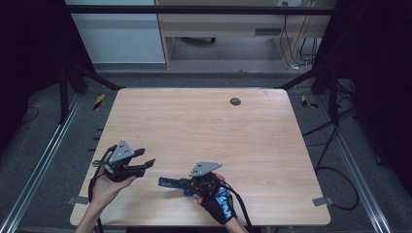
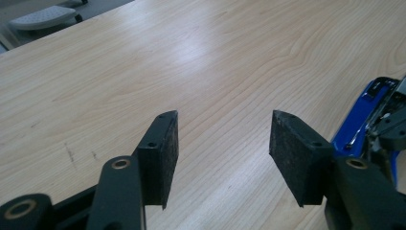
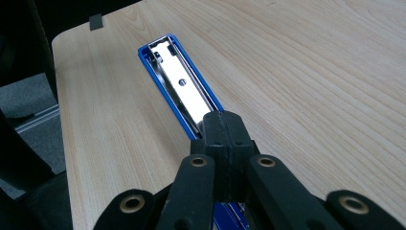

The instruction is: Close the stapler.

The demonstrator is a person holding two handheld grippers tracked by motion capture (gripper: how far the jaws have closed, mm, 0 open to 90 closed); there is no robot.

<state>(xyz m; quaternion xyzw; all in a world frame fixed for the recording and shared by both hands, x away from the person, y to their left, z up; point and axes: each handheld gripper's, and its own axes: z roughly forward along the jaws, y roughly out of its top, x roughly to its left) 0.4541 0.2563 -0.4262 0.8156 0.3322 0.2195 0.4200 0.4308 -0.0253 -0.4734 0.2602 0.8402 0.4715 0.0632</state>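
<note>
Stapler, blue with a bright metal channel along its top, lies flat on the wooden table near the person's edge, and everything else is best placed from it. The right gripper sits at the stapler's near end; in the right gripper view its two black jaws are pressed tight together over that end, and they seem to pinch the metal strip, though the contact itself is hidden beneath the pads. The hand behind it wears a blue patterned glove. The left gripper hovers to the left of the stapler, apart from it, held in a bare hand, its tips pointing toward the stapler. In the left gripper view its jaws stand wide with only bare tabletop between them, and the stapler's blue tip shows just past the right-hand pad. A small dark round grommet sits well beyond the stapler, near the table's far edge.
</note>
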